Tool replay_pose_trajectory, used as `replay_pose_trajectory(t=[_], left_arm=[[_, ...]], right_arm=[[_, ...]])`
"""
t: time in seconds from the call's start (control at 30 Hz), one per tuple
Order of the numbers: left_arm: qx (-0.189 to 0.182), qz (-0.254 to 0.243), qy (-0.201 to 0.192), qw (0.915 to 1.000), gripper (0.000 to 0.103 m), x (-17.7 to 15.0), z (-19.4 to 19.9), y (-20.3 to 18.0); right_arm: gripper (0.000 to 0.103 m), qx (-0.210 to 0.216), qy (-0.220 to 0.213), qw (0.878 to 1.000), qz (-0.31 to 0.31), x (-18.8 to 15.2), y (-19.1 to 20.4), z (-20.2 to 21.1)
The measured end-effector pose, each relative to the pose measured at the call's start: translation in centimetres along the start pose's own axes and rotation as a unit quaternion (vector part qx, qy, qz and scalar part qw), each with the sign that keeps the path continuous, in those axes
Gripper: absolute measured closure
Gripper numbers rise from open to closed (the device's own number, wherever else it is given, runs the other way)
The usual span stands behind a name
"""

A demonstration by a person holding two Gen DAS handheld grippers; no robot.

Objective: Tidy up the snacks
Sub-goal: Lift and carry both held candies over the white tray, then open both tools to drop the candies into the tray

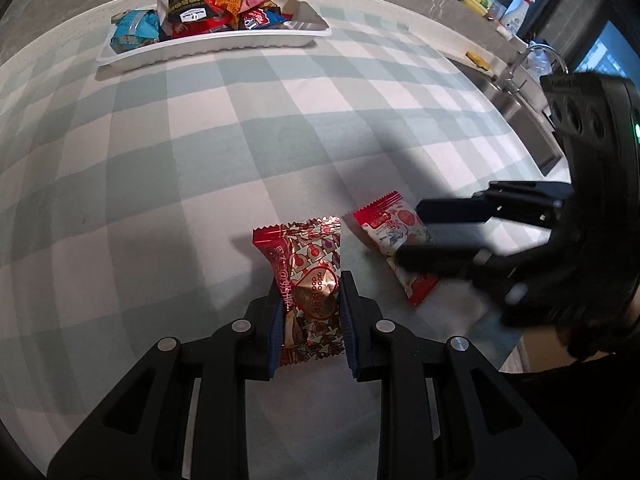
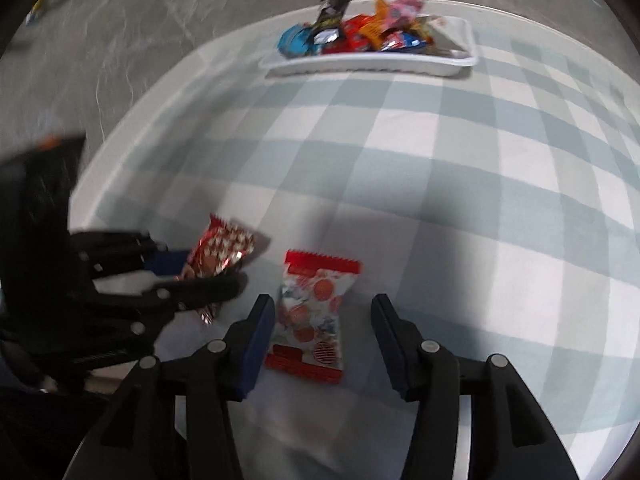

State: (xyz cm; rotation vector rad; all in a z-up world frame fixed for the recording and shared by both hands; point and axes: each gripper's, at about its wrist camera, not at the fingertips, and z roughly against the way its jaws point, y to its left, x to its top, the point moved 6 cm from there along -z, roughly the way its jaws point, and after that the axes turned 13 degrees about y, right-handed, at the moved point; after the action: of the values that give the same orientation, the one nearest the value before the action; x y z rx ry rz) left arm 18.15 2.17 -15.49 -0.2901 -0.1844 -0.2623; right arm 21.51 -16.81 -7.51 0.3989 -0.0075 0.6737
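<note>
A red-and-gold foil snack packet (image 1: 304, 248) sits between the pads of my left gripper (image 1: 310, 292), which is shut on its lower half, low over the checked cloth. The right wrist view shows the same packet (image 2: 224, 244) in the left gripper (image 2: 212, 272) at the left. Just to its right a red-and-white packet (image 2: 316, 300) lies flat on the cloth. My right gripper (image 2: 322, 308) straddles it, open, with its right pad well clear of the wrapper. From the left wrist view, this packet (image 1: 384, 224) and the right gripper (image 1: 412, 234) appear at the right.
At the far side of the table a white tray (image 1: 208, 50) (image 2: 360, 66) holds several mixed snack packets. A sink with a faucet (image 1: 516, 68) and a spray bottle (image 1: 516, 12) stand beyond the table's right edge. Green-and-white checked cloth (image 1: 240, 140) covers the table.
</note>
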Motion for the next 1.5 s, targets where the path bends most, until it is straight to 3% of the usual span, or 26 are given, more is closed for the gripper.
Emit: replay_pose_trajectory(t=[0.07, 0.1, 0.17, 0.33, 0.5, 0.7, 0.87, 1.1, 1.5], left_arm=[[0.003, -0.005, 0.001, 1.0000, 0.080, 0.1, -0.1, -0.1], [0.008, -0.009, 0.001, 0.9999, 0.080, 0.1, -0.1, -0.2], [0.015, -0.017, 0.003, 0.9997, 0.081, 0.2, -0.2, -0.4], [-0.021, -0.002, 0.002, 0.9998, 0.081, 0.6, 0.0, 0.0], [-0.071, 0.031, -0.017, 0.9969, 0.081, 2.3, 1.2, 1.3], [-0.101, 0.041, -0.043, 0.9931, 0.081, 5.9, 3.4, 2.9], [-0.114, 0.047, -0.079, 0.9892, 0.081, 11.8, 5.9, 5.9], [-0.085, 0.044, -0.116, 0.9886, 0.081, 21.1, 8.5, 10.4], [-0.039, 0.029, -0.117, 0.9920, 0.079, 33.1, 6.3, 13.5]], right_arm=[[0.049, -0.044, -0.008, 0.999, 0.028, 0.0, 1.1, -0.4], [0.063, -0.066, -0.011, 0.997, 0.049, 0.0, 1.8, -0.7], [0.067, -0.072, -0.015, 0.995, 0.063, 0.0, 2.3, -1.0], [0.070, 0.060, -0.009, 0.998, -0.023, 1.1, -0.2, -0.5], [0.070, 0.173, -0.011, 0.978, -0.112, 2.4, -3.4, 0.2], [0.070, 0.228, -0.040, 0.961, -0.154, 5.6, -5.6, 2.3], [0.070, 0.235, -0.081, 0.957, -0.150, 11.1, -6.8, 5.0], [0.069, 0.198, -0.132, 0.963, -0.129, 20.1, -8.1, 7.9], [0.066, 0.148, -0.144, 0.970, -0.124, 30.9, -11.0, 5.7]])
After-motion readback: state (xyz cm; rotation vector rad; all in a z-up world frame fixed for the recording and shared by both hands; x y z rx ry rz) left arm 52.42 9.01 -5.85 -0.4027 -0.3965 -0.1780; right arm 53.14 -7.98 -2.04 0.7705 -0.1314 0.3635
